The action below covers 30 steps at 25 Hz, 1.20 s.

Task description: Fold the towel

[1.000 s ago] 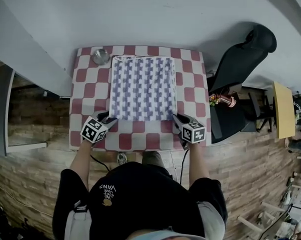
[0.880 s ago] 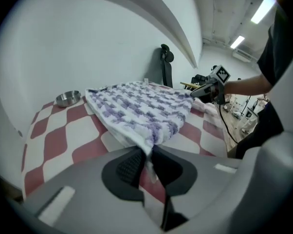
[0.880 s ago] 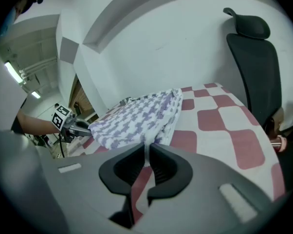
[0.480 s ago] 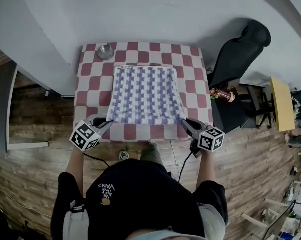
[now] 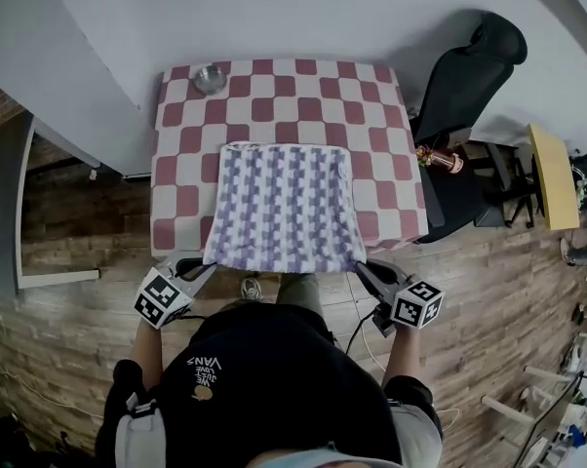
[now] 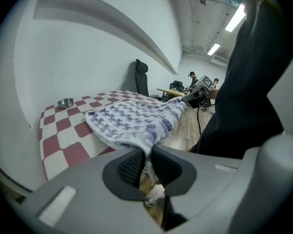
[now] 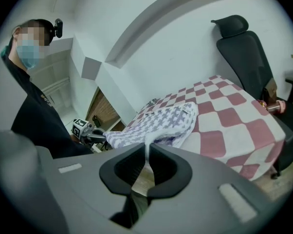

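The purple-and-white checked towel (image 5: 284,208) lies spread flat on the near half of the red-and-white checked table (image 5: 274,86). Its near edge reaches past the table's front edge. My left gripper (image 5: 201,268) is shut on the towel's near left corner, and its jaws have just been closing with that corner between them. In the left gripper view the cloth (image 6: 132,121) runs down into the left gripper (image 6: 147,156). My right gripper (image 5: 365,269) is shut on the near right corner; its jaws have also just been closing. The right gripper (image 7: 147,156) pinches the towel (image 7: 161,122).
A small metal bowl (image 5: 211,78) stands at the table's far left corner. A black office chair (image 5: 469,76) stands to the right of the table, with a yellow tabletop (image 5: 550,178) beyond it. A white wall runs behind the table. The floor is wood.
The towel has slid from the far part of the table to the near half. Both grippers have drawn back toward the person, past the front edge, with the corners in them.
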Available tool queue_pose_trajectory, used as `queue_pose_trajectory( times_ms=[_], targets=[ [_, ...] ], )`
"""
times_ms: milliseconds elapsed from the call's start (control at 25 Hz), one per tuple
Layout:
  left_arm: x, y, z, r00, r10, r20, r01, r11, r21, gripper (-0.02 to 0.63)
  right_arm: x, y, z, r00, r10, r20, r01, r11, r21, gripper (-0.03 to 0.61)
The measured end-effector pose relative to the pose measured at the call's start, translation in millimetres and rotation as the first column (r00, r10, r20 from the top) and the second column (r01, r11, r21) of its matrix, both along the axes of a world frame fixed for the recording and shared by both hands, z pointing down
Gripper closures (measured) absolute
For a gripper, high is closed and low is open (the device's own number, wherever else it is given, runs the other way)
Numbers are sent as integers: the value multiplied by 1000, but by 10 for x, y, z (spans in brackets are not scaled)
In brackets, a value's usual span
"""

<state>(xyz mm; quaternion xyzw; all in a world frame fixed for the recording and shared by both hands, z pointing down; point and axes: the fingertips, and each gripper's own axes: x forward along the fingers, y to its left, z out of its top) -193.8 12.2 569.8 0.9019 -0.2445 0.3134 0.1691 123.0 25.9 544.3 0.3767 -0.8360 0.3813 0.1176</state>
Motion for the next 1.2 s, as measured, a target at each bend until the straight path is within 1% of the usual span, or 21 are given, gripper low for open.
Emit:
queue_pose_trajectory(
  times_ms=[120, 280, 400, 480, 600, 680, 800, 920, 1000, 1080, 1200],
  targets=[
    [-31, -87, -66, 1000, 2, 7, -2, 1000, 17, 577, -27, -31, -36, 1000, -12, -3, 12, 1000, 6, 548],
    [33, -477, -174, 1000, -25, 0, 25, 999, 45, 577, 36, -392, -130, 1000, -29, -5, 29, 999, 26, 548],
    [98, -827, -156, 998, -63, -30, 64, 998, 19, 577, 107, -745, -147, 999, -43, 2, 43, 999, 16, 548],
    [138, -1075, -122, 994, -93, -51, 92, 996, -18, 577, 152, -994, -109, 999, -48, 1, 48, 999, -3, 548],
    [220, -1384, -39, 988, -142, -65, 137, 988, -76, 577, 233, -1341, 1, 999, -49, -4, 49, 998, -40, 548],
    [273, -1556, 48, 981, -182, -64, 174, 978, -114, 577, 286, -1557, 84, 999, -54, -3, 53, 997, -60, 548],
    [274, -1766, 222, 973, -231, -27, 223, 960, -171, 577, 285, -1856, 219, 997, -77, -8, 76, 993, -87, 549],
    [234, -1937, 373, 966, -257, 18, 255, 941, -225, 577, 239, -2102, 365, 994, -107, -15, 104, 986, -127, 549],
    [217, -2052, 435, 961, -274, 35, 274, 927, -258, 577, 221, -2255, 440, 992, -122, -15, 118, 982, -145, 549],
    [202, -2151, 502, 956, -290, 50, 292, 911, -291, 577, 216, -2397, 532, 991, -136, -20, 130, 978, -164, 549],
    [187, -2266, 636, 947, -312, 75, 318, 884, -343, 577, 240, -2567, 740, 988, -145, -52, 132, 969, -208, 549]
  ],
)
